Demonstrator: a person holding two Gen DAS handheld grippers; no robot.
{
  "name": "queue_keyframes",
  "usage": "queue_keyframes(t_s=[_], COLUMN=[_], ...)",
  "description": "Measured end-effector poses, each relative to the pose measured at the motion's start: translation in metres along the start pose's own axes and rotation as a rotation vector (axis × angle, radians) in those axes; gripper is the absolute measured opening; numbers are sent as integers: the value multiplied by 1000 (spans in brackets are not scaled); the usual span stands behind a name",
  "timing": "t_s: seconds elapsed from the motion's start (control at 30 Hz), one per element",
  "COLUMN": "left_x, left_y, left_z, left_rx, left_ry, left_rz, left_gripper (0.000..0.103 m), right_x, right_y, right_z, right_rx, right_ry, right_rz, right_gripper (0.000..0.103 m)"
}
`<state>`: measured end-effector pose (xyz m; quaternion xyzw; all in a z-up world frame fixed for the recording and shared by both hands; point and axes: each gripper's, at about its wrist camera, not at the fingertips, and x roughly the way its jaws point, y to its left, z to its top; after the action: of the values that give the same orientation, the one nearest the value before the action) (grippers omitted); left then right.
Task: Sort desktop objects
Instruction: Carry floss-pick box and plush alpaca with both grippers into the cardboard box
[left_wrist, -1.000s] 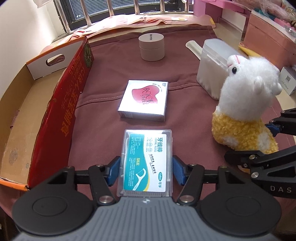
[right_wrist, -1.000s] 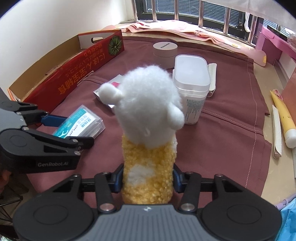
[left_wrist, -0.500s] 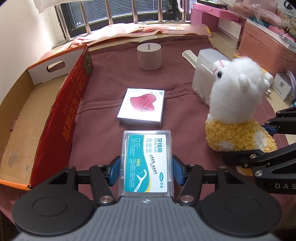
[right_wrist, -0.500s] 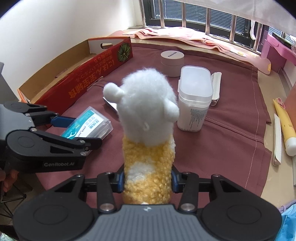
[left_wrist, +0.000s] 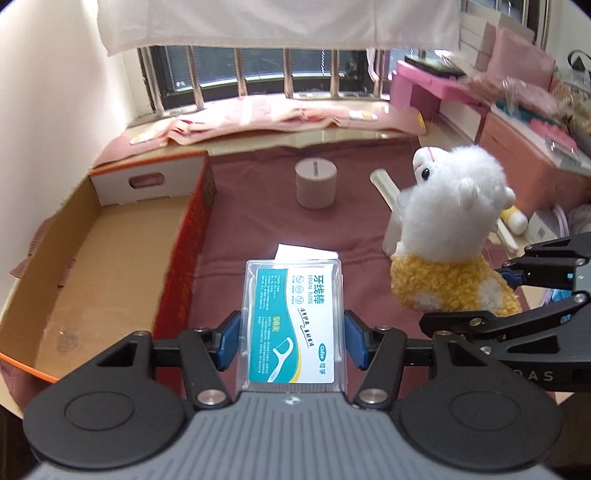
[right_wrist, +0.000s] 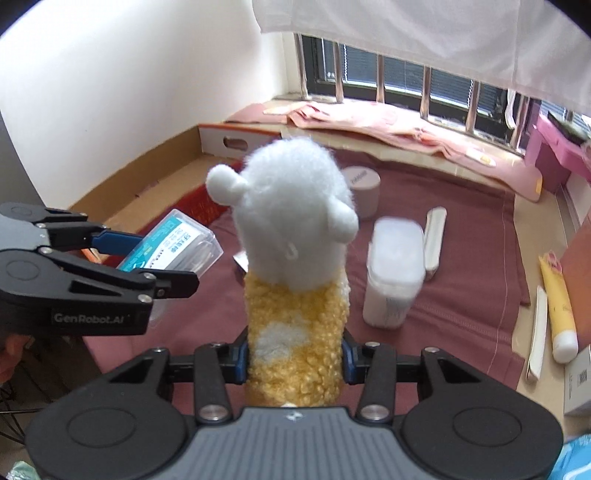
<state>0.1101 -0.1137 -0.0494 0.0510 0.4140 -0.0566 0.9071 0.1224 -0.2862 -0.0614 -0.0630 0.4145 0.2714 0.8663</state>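
My left gripper (left_wrist: 291, 341) is shut on a clear dental floss box (left_wrist: 293, 321) with a teal label and holds it lifted above the maroon cloth. It also shows in the right wrist view (right_wrist: 173, 245). My right gripper (right_wrist: 293, 356) is shut on a white and yellow plush alpaca (right_wrist: 295, 266), also lifted; the alpaca shows in the left wrist view (left_wrist: 450, 236) to the right of the floss box. An open cardboard box (left_wrist: 92, 266) with a red side lies at the left.
On the maroon cloth (left_wrist: 258, 206) stand a round pink jar (left_wrist: 316, 182) and a white lidded container (right_wrist: 393, 273). A flat silver box (left_wrist: 306, 253) peeks out behind the floss box. A yellow tube (right_wrist: 557, 306) lies off the cloth at the right.
Both grippers have risen and tilted up with their loads; the floss box and the alpaca are now well above the cloth, and the window has come into view.
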Motion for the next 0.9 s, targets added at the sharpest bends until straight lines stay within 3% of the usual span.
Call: queue_keyframes(t_s=[0.3, 0.5, 0.9], left_x=[-31, -36, -2], left_y=[56, 109, 222], left_z=[26, 42, 88], left_rx=[-79, -59, 12], left_ry=[-68, -97, -111], left_rz=[28, 39, -21], left_gripper=[58, 58, 58], right_x=[3, 22, 96], right_y=[33, 62, 133], right_z=[48, 81, 164], right_rx=[-29, 3, 49], right_ry=[-72, -106, -131], right_rz=[23, 14, -48], right_gripper=[43, 43, 43])
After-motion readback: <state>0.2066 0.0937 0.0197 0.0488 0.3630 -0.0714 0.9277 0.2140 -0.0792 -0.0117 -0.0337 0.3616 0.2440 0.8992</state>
